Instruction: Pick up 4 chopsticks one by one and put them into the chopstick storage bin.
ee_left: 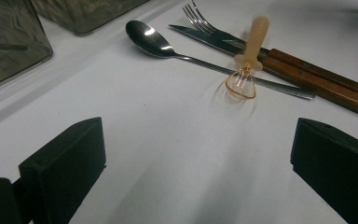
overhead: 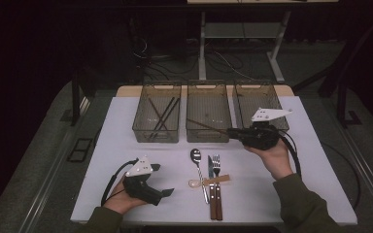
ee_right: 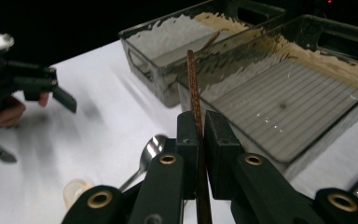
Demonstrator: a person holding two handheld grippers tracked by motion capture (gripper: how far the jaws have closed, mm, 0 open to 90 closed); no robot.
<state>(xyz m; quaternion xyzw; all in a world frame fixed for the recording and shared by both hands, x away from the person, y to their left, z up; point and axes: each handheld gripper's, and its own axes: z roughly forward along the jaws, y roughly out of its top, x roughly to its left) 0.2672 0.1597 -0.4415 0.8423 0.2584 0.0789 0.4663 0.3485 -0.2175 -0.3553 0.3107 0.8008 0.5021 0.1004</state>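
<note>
Chopstick (ee_right: 195,100) clenched in right tool (ee_right: 200,135), its lower end cut off, left tool (ee_left: 191,163) released over tabletop (ee_left: 168,140), chopstick faintly made out from above.

Chopstick (ee_right: 195,93): lower end hidden between the right gripper's (ee_right: 198,135) closed black jaws and cut off at the bottom edge of the right gripper view. Left gripper (ee_left: 196,172): both jaws cropped by the frame's bottom and sides in the left gripper view. Chopsticks in the left basket (overhead: 157,118) too small to count in the high view.
</note>
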